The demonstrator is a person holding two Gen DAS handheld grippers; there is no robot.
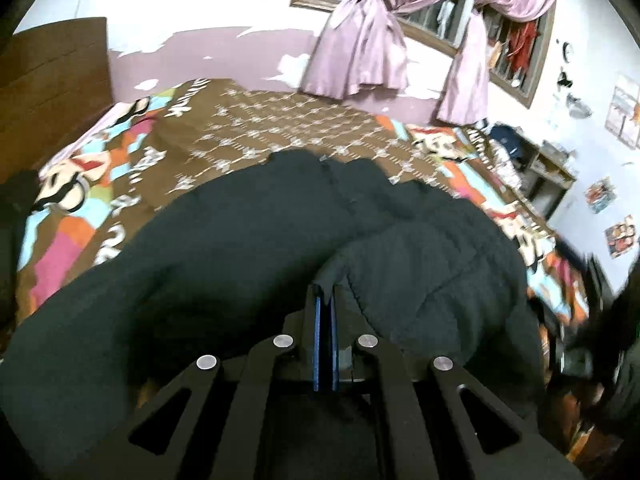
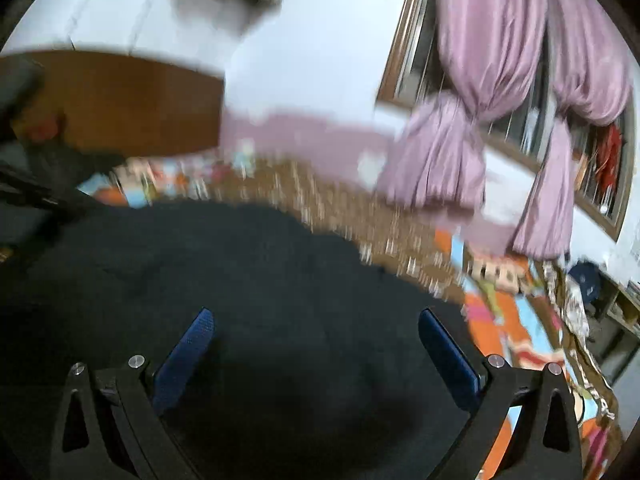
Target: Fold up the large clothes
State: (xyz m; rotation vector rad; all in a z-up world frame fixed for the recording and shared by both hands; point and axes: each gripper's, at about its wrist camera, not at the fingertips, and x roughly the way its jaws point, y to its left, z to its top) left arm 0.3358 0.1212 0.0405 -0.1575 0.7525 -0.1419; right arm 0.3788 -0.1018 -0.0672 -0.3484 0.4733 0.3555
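A large black garment (image 1: 248,240) lies spread on the bed, with a ribbed part folded over on its right side (image 1: 432,264). My left gripper (image 1: 326,292) is shut, its blue pads pressed together on an edge of the black cloth. In the right wrist view the same black garment (image 2: 240,280) fills the lower half. My right gripper (image 2: 316,320) is open wide above it, blue pads (image 2: 196,336) far apart, nothing between them. This view is blurred by motion.
The bed has a brown patterned cover with colourful cartoon borders (image 1: 280,120). A wooden headboard (image 1: 52,68) stands at the left. Pink curtains (image 1: 372,52) hang over a window at the back wall. Cluttered shelves (image 1: 548,168) stand at the right.
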